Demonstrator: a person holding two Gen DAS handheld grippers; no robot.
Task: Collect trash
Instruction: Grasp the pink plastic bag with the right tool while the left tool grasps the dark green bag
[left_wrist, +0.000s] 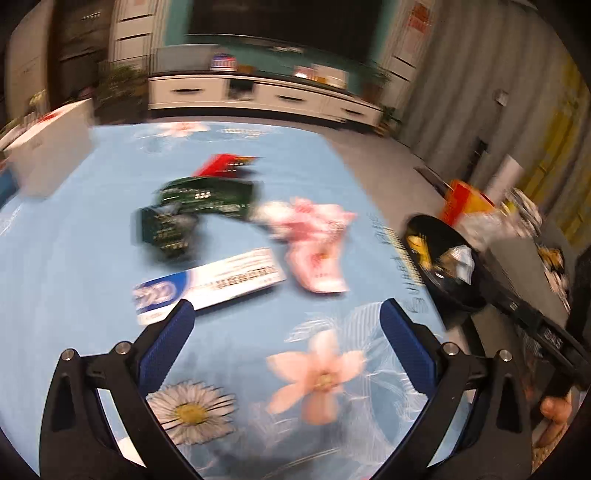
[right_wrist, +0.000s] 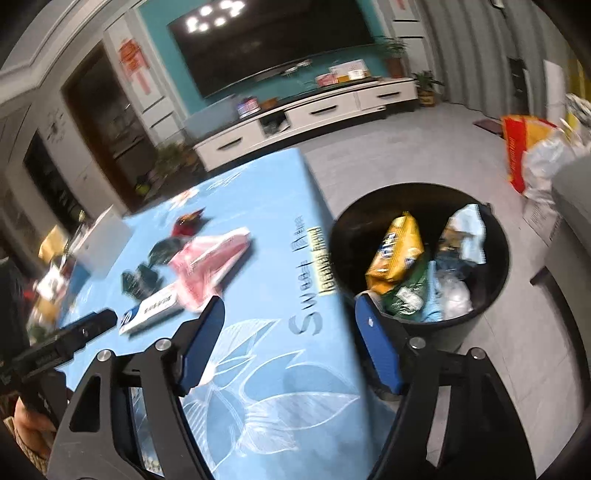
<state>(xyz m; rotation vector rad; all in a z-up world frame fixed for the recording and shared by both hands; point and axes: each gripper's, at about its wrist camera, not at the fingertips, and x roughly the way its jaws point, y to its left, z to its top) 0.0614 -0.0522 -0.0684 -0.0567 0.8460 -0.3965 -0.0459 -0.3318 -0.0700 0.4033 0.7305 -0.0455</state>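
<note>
**Both claws empty; trash split between table and bin**

L gripper: jaws wide apart, nothing btwn pads, hanging over blue floral tablecloth. L view motion-blurred.

R gripper: jaws apart, nothing held; L finger over cloth edge, R finger over rim of black bin. No earlier frame given, so only the present gap noted.

Trash on table (L view, clock dirs from frame centre):
- blue/white flat box, ~7 o'clock, just ahead of L finger tip
- pink wrapper, ~3 o'clock, just R of box
- dark green packets, ~10 o'clock, touching/overlapping each other
- red packet, ~11 o'clock, behind green ones

Bin: on floor beside table's R edge, R view ~3–4 o'clock. Inside: yellow snack bag, green bag, pale blue/white wrappers.

White box at far L table edge. Orange/yellow bag on floor, ~2 o'clock R view. R-hand tool shows at L view's R edge; fingertip visible under it.
</note>
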